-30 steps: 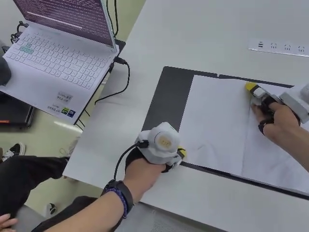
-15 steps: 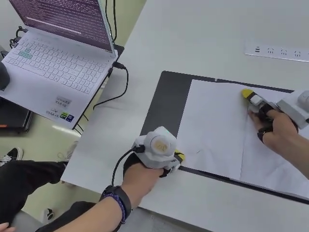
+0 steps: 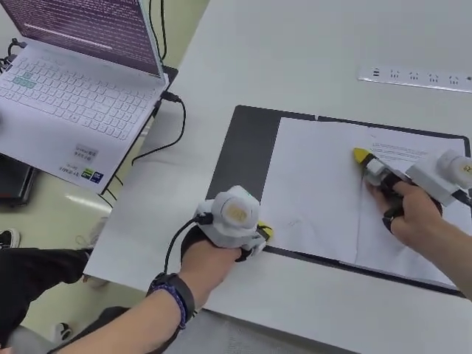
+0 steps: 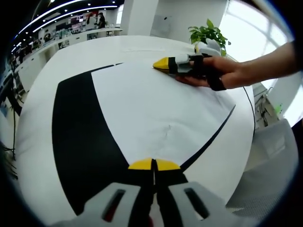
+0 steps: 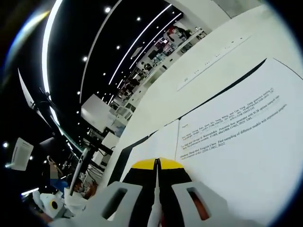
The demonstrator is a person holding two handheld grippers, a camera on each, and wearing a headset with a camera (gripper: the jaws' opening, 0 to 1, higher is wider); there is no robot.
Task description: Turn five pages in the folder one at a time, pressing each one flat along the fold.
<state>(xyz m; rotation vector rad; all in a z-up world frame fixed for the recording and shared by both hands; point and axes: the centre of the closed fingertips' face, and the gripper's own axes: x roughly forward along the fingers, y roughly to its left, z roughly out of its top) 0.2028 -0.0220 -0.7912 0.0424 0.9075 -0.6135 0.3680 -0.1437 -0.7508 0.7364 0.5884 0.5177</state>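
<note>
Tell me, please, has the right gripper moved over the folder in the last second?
Yes. The right gripper has slid a little along the fold, away from the far edge of the folder and toward its near edge.

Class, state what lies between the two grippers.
A blank white page of the folder lies between left gripper and right gripper, shown in the left gripper view.

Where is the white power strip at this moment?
In the head view, the power strip lies on the table at the upper right, beyond the open folder.
</note>
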